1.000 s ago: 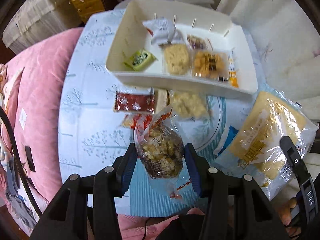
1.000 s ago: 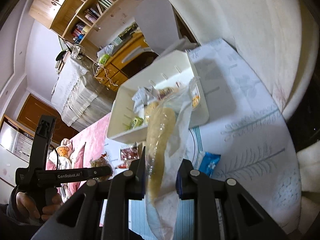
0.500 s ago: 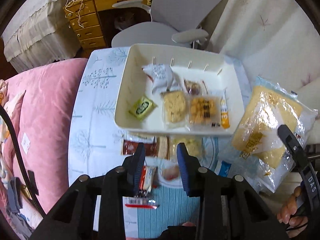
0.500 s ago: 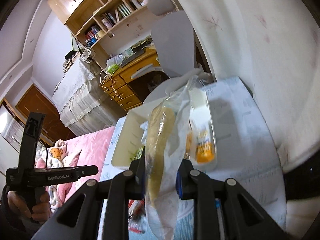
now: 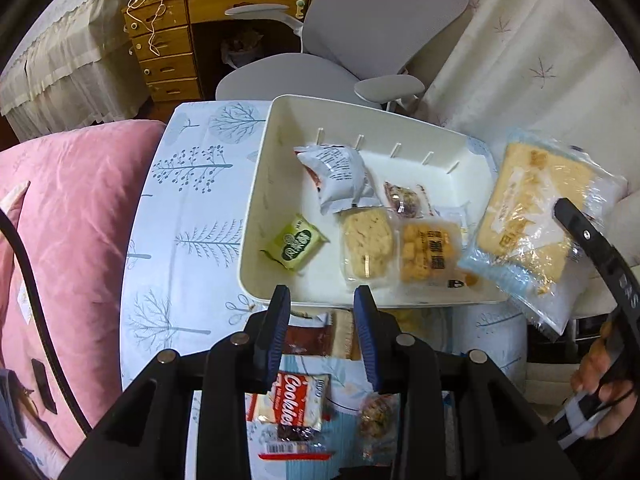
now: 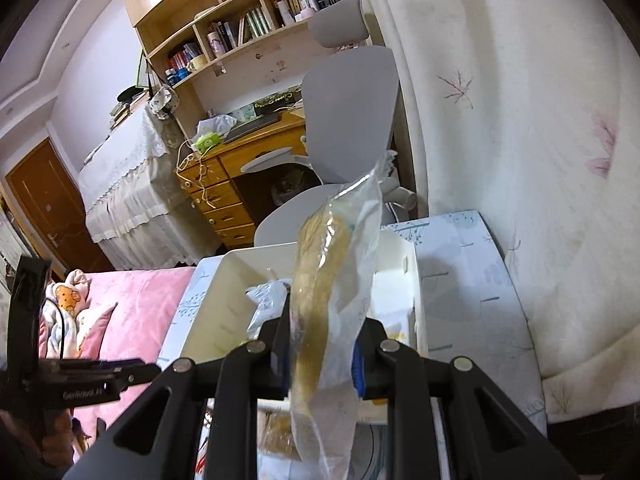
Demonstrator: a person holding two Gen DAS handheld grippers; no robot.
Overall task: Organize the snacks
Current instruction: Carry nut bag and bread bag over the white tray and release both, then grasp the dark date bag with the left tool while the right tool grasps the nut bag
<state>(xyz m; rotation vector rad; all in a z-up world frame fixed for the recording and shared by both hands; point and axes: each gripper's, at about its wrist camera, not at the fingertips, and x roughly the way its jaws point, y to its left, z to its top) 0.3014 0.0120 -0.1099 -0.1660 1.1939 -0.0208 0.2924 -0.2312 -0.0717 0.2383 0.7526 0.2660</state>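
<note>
A white bin (image 5: 256, 216) on the tree-print table holds several snack packets: a green one (image 5: 294, 242), a silver one (image 5: 338, 178) and clear-wrapped cakes (image 5: 366, 242). My left gripper (image 5: 322, 304) is open and empty, just above the bin's near rim. Below it on the table lie a Cookies packet (image 5: 298, 404) and a nut snack bag (image 5: 378, 420). My right gripper (image 6: 320, 344) is shut on a large clear bag of yellow cake (image 6: 320, 280), held over the bin's right end; the bag also shows in the left wrist view (image 5: 532, 216).
A pink quilt (image 5: 68, 220) lies left of the table. A grey office chair (image 5: 360, 48) and a wooden desk (image 5: 168, 40) stand behind it. A white curtain (image 6: 520, 120) hangs to the right. More packets (image 5: 320, 334) lie by the bin's near wall.
My left gripper has let go of the nut snack bag, which now lies on the table, and risen toward the bin. My right gripper has carried the cake bag up over the bin.
</note>
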